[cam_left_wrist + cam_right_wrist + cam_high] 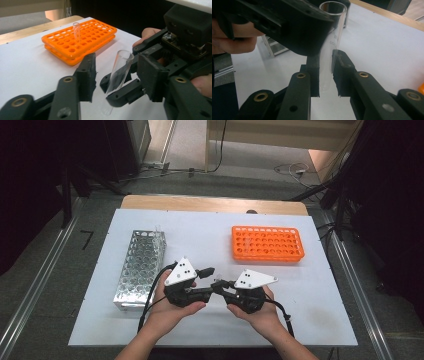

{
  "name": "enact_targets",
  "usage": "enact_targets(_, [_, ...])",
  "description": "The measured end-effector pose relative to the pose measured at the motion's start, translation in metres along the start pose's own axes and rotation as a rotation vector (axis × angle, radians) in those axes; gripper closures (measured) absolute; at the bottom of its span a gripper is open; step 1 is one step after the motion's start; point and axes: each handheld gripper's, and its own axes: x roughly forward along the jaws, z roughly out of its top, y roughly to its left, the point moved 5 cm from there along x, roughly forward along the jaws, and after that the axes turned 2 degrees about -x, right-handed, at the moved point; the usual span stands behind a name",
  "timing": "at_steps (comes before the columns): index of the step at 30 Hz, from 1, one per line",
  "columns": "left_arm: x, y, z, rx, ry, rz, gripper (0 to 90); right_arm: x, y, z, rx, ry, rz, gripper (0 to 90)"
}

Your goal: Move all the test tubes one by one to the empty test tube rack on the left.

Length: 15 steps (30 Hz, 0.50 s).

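White tabletop (210, 227), handoff step: right gripper (325, 75) clamped on glass tube (117, 77), left gripper (116, 73) apart, straddling it. Next probably left clamps, right lets go, tube off to far-right orange rack (267, 243).

I see a white tabletop (150, 325) laid over a wooden board (210, 203) whose edge shows at the far side; grey floor (240, 162) beyond it, with loose cables (292, 170) trailing across; metal rails (30, 295) flank both sides; dark equipment stands (385, 195) crowd the right and left; pale wooden furniture (280, 132) sits at the back; light is even, soft.
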Motion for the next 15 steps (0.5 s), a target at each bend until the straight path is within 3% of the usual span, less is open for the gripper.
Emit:
enact_targets(11, [0.0012, -0.0025, -0.0008, 0.029, 0.003, -0.002, 71.1, 0.0032, 0.0054, 0.0006, -0.003, 0.003, 0.018, 73.7])
enact_targets(15, [0.0011, -0.0017, -0.0012, 0.038, 0.005, 0.002, 72.8, 0.003, 0.0048, 0.0001, -0.003, 0.008, 0.018, 73.7])
